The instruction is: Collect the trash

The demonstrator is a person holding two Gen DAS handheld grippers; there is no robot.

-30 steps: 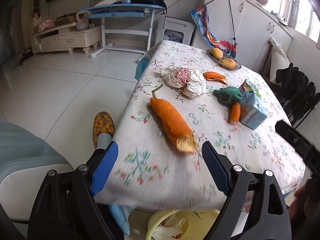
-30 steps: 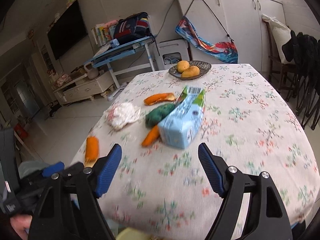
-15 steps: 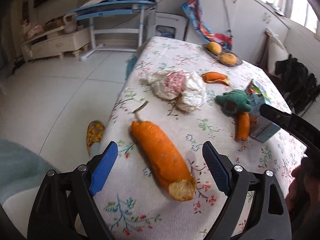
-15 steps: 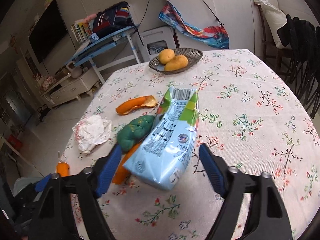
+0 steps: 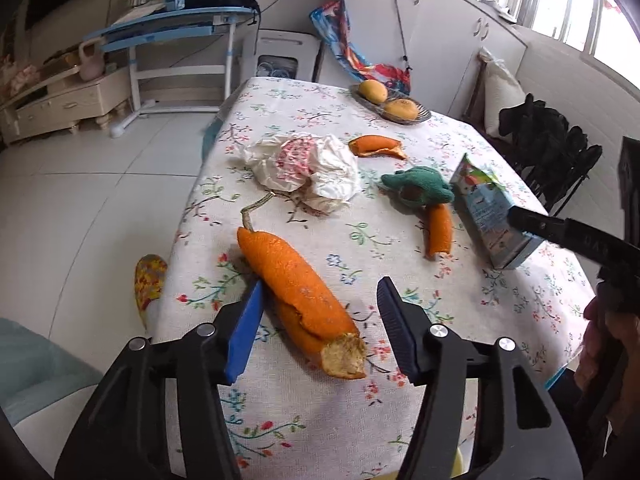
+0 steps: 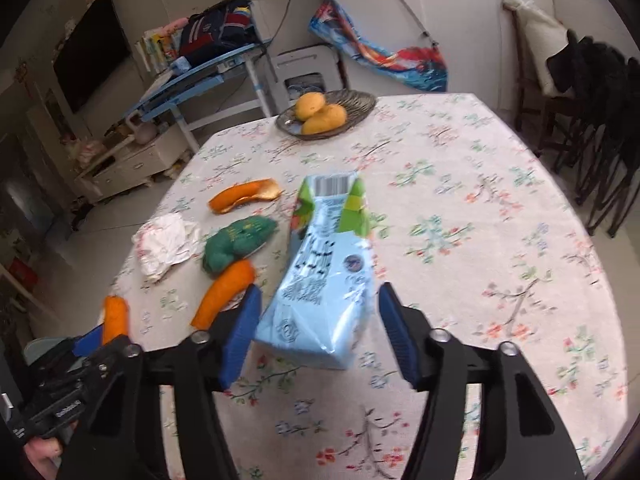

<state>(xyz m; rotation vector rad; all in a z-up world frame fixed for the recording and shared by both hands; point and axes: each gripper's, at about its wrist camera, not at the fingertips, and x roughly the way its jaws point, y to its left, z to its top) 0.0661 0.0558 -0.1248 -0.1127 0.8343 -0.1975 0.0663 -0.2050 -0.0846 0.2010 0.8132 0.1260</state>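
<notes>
A large orange peel [image 5: 298,296] lies on the floral tablecloth [image 5: 400,420] between the fingers of my open left gripper [image 5: 320,320]; its near end reaches past the fingertips. A light blue carton [image 6: 326,280] lies on its side between the fingers of my open right gripper [image 6: 318,320]; it also shows in the left wrist view [image 5: 486,212]. Neither gripper is closed on anything. Beyond lie crumpled white paper [image 5: 308,166], a green cloth lump [image 5: 418,188] and two smaller orange peels [image 5: 439,230] [image 5: 376,146].
A dark bowl [image 6: 356,106] with two mangoes stands at the table's far end. Chairs draped with black clothes [image 5: 552,148] stand on the right. A patterned slipper [image 5: 150,280] shows on the tiled floor by the table's left edge. A blue desk [image 5: 180,36] stands behind.
Both grippers have moved forward over the table. The large orange peel is now between the left fingers and the blue carton is between the right fingers. Both stay open.
</notes>
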